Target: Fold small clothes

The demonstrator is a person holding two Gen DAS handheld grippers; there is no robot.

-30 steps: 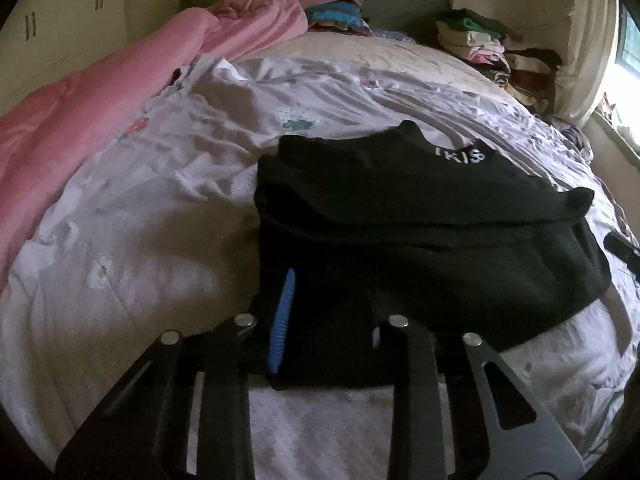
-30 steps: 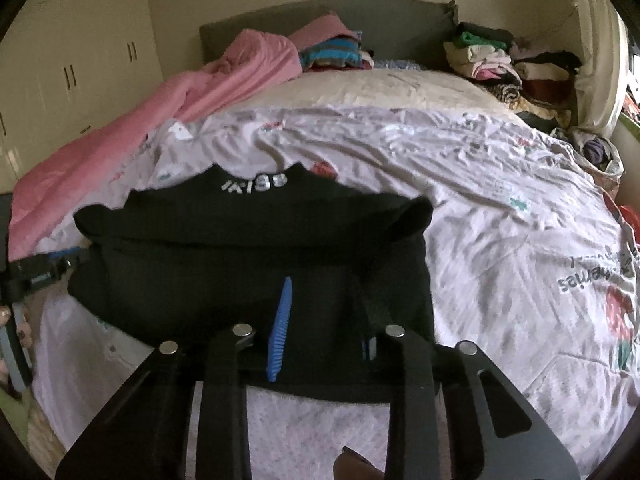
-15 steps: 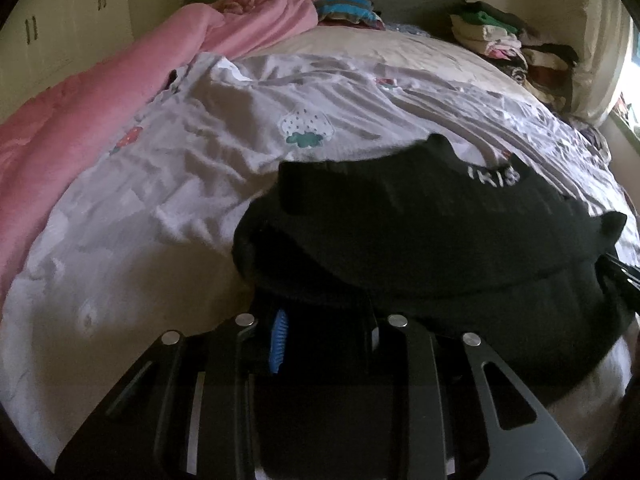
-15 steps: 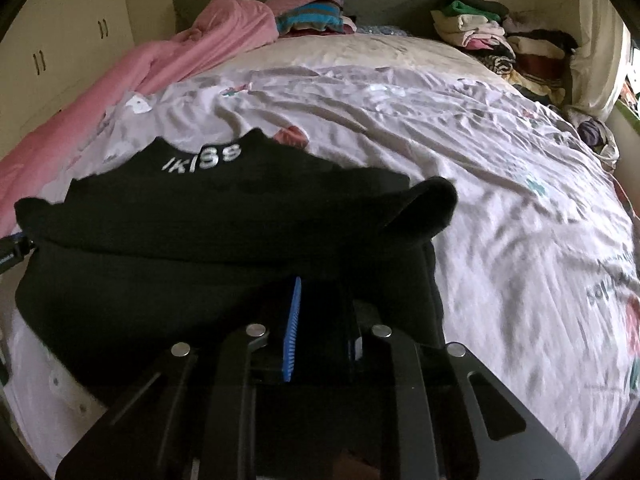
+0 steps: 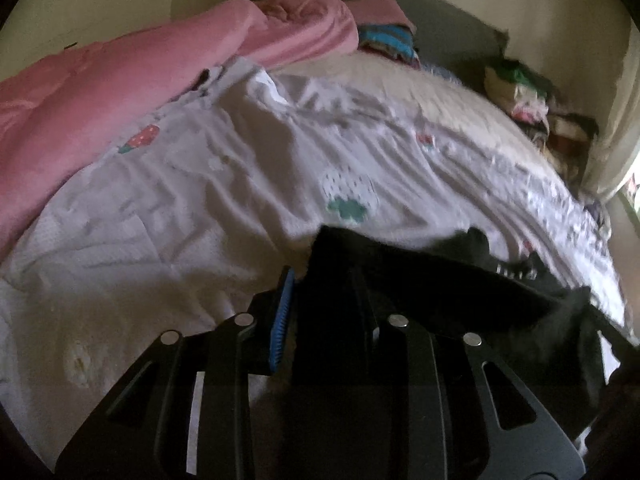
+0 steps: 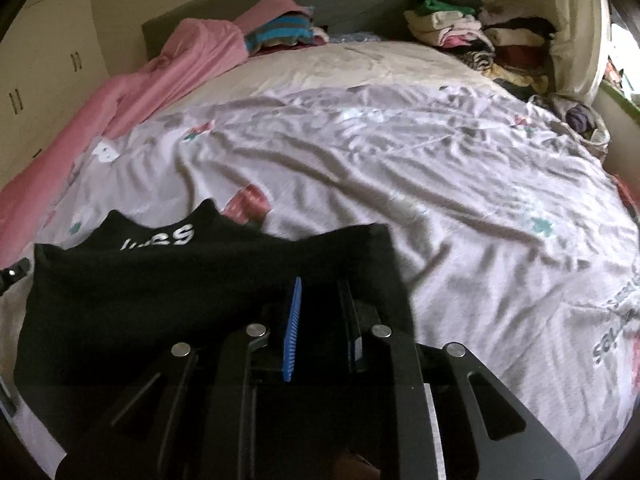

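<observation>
Two hand-held grippers, left (image 5: 320,312) & right (image 6: 320,320), each pinching 1 black top (image 6: 168,280).

One black garment (image 6: 168,288), two tools (image 5: 320,300) (image 6: 320,312), one pink quilt (image 5: 80,96), two clothes piles (image 6: 480,32) (image 6: 280,32).

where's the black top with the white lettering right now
The black top is at the near edge of the bed, on the floral sheet, low-left in the right wrist view; both the left tool and right tool grip it.
</observation>
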